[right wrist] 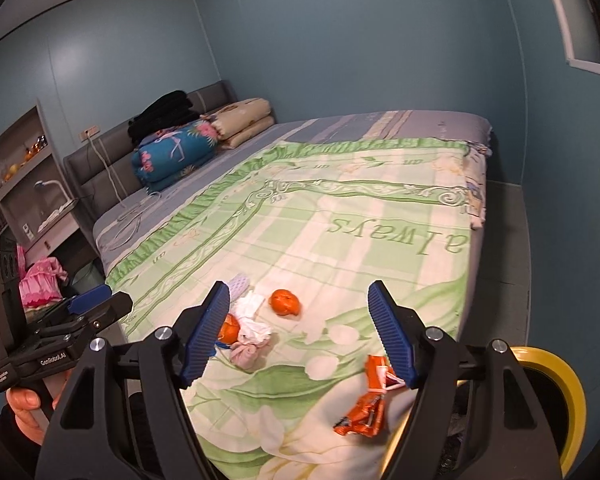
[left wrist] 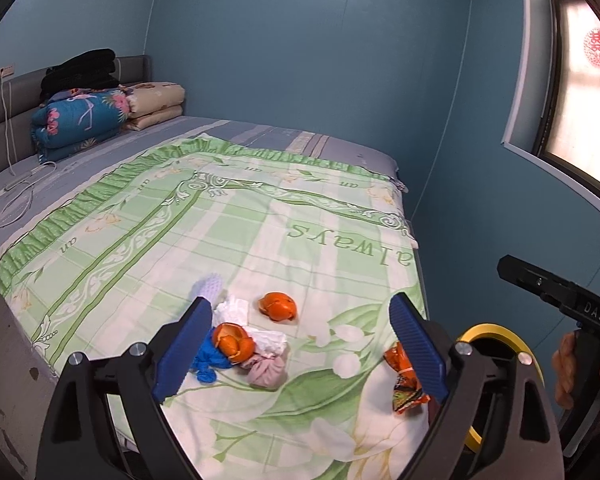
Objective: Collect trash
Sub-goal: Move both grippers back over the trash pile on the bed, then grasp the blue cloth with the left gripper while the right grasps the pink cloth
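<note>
Over the bed (left wrist: 260, 208) | left gripper (left wrist: 300, 344) jaws apart, empty | right gripper (right wrist: 300, 332) jaws apart, empty | orange peel (left wrist: 278, 306) on sheet

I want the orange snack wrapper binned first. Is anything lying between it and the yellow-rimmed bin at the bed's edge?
Nothing visible does. The orange wrapper lies alone on the bedspread, right beside the yellow-rimmed bin; the peels and tissues sit farther left.

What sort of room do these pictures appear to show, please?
Most likely a bedroom: a bed with a grey padded headboard, folded quilts stacked at its head, and a green floral sheet spread over it.
</note>
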### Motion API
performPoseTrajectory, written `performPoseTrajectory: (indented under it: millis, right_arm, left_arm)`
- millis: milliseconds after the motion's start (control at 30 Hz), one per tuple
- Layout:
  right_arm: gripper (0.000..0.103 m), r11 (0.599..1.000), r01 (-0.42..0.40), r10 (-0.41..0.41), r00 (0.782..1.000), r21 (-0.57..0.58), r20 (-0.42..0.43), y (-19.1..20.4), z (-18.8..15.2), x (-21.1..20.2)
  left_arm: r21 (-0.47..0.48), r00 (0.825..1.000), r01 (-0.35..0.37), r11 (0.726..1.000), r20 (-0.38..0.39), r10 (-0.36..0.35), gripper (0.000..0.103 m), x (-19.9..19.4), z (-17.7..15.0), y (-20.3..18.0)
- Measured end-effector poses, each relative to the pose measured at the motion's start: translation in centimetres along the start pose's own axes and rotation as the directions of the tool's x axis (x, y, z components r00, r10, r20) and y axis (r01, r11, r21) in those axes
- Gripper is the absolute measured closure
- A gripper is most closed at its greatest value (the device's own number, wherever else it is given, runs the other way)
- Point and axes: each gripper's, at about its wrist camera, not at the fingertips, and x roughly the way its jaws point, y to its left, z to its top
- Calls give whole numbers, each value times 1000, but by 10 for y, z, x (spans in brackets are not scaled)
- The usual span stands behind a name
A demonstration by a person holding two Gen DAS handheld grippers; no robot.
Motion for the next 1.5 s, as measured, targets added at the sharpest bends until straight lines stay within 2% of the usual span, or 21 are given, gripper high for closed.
performPoseTrajectory:
  millis: [300,733,1267,1500]
  right_arm:
    - [35,998,-59,57,996,-32,-70,22,-2,39]
    - [35,990,-135,127,974,-30,-188,47,-27,97]
    - [35,988,-155,145,927,-2,-346,58,-66,169]
    - [38,986,-157,164,889,52,-427,52,-84,201]
  left_arm:
    - [-41,997,-72,997,-20,71,16,11,-7,36]
    - [-137,985,-143,980,-113,127,16,49,-34,91]
    - [-209,962,-185,960,-237,134,16,102,-73,135]
    - [-208,952,-181,961,-283,119,16,124,-86,142]
